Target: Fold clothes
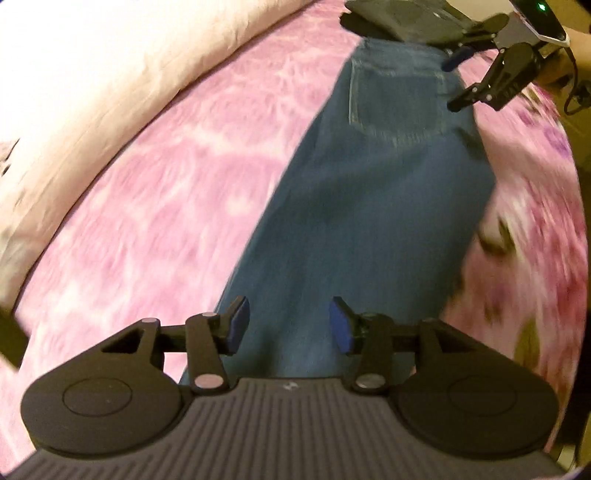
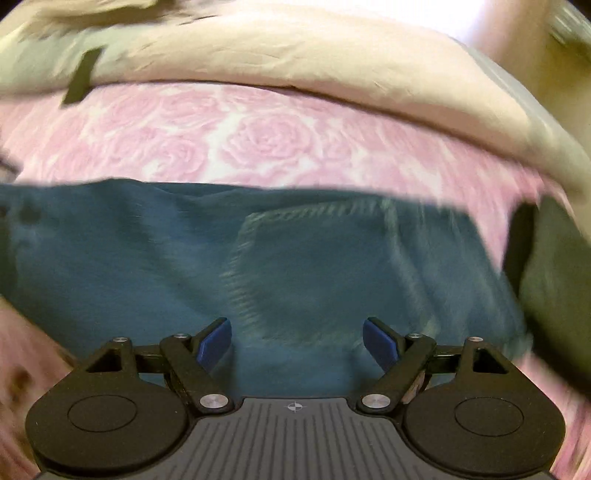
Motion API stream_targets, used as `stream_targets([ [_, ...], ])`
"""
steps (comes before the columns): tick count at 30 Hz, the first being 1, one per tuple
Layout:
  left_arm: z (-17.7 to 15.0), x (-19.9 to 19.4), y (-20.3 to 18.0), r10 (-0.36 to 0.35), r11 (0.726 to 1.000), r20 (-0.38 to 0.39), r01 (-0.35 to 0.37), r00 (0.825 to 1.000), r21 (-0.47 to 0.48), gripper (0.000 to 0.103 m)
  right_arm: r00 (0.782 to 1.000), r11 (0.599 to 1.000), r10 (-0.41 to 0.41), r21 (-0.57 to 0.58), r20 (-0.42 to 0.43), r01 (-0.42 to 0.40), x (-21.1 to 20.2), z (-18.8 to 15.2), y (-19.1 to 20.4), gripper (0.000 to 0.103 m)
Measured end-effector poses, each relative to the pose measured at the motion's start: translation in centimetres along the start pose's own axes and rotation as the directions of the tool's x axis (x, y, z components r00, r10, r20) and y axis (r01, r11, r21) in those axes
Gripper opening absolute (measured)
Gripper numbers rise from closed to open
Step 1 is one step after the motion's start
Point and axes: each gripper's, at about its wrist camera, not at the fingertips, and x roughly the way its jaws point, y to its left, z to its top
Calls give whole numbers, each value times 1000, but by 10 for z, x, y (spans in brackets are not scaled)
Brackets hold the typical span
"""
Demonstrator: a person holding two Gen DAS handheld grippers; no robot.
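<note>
Denim jeans (image 1: 369, 206) stretched along pink floral bedspread (image 1: 147, 206) under empty, parted left gripper (image 1: 289, 325), risking a crooked fold from grabbing one layer; then, right wrist view, right gripper (image 2: 297, 341) spread wide, gripping nothing above back pocket (image 2: 314, 266), risking snagging it.

Left wrist view: sits behind left gripper (image 1: 290, 325), looks steeply down along length of jeans (image 1: 369, 192) toward back pocket (image 1: 397, 101); right gripper (image 1: 456, 83) visible at far end, top right. Right wrist view: sits behind right gripper (image 2: 297, 343), tilted down, close over pocket, faces across jeans toward cream bedding (image 2: 295, 55). Shared: jeans, pocket, pink floral sheet (image 1: 166, 177), cream bedding, dark folded garment (image 1: 402, 16). Both frames motion-blurred.
</note>
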Motion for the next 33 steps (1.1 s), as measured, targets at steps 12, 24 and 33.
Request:
stream_targets([
  [12, 78, 109, 8, -3, 991, -136, -15, 991, -137, 42, 975, 860, 215, -461, -60, -218, 91, 72, -89, 81],
  [24, 76, 101, 11, -6, 997, -172, -8, 985, -82, 3, 930, 789, 271, -496, -248, -362, 117, 92, -97, 19],
  [33, 79, 124, 18, 86, 991, -194, -104, 977, -84, 10, 969, 836, 193, -492, -155, -245, 107, 90, -100, 17],
])
